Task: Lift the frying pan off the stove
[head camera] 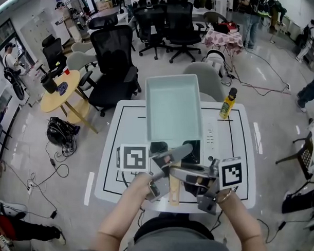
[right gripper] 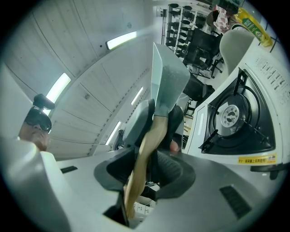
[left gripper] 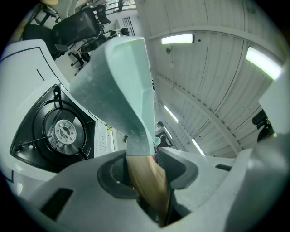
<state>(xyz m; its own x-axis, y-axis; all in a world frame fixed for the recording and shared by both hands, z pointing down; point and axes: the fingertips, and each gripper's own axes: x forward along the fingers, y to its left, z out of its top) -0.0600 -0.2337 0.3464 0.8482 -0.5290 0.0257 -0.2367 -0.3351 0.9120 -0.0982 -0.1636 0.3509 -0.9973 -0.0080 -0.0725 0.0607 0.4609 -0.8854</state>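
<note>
above the stove (left gripper: 63, 131) on the white table (head camera: 126, 147), we are holding the frying pan (head camera: 174, 105) clear of the burner, with our left claw (left gripper: 147, 172) and right claw (right gripper: 145, 172) both clamping its wooden handle (head camera: 173, 192).

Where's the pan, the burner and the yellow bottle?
pan (head camera: 174, 110), head view, its inside floor.
burner (left gripper: 65, 132), left gripper view, its metal cap.
bottle (head camera: 228, 105), head view, its yellow body.

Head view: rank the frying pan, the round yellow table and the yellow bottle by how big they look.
1. frying pan: largest, though it is held up nearer the camera, which enlarges it
2. round yellow table: farther off, on the floor
3. yellow bottle: clearly smallest
</note>
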